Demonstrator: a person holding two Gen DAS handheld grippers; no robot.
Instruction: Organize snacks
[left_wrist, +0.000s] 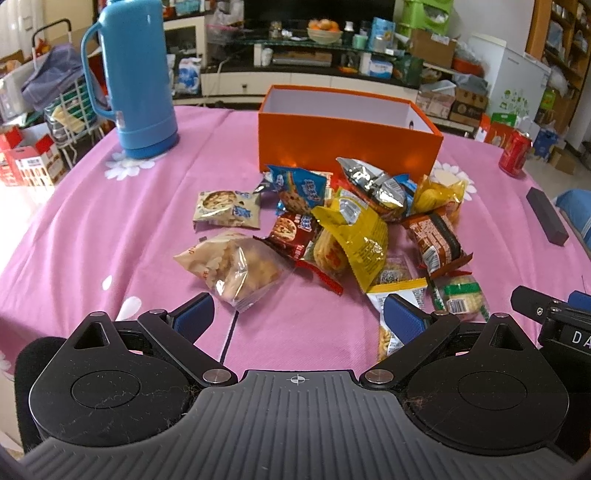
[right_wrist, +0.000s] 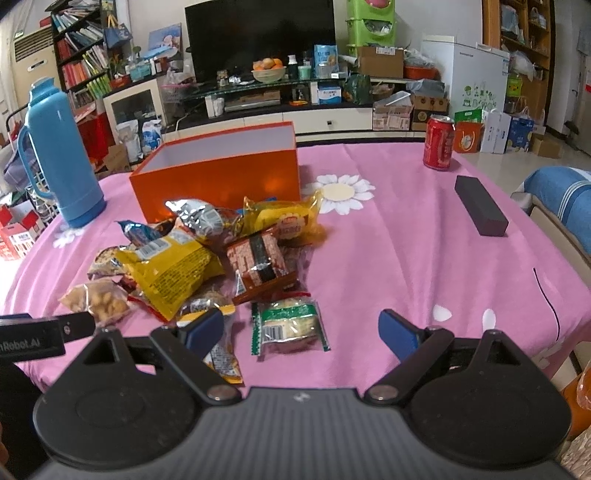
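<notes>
Pink tablecloth (left_wrist: 147, 229), heaped snacks (left_wrist: 351, 229) overlapping, orange box (left_wrist: 347, 136) interior hidden, left gripper (left_wrist: 297, 317), right gripper (right_wrist: 301, 332) wide, empty.

Cluttered living room: dark television (right_wrist: 258, 37), bookshelf (right_wrist: 79, 55), white fridge (right_wrist: 465, 77).

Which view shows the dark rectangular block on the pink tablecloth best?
The right wrist view: the dark rectangular block lies whole and unobstructed there, its top and two sides visible, nearer than the red can. In the left wrist view the block sits small and distorted near the right edge.
</notes>
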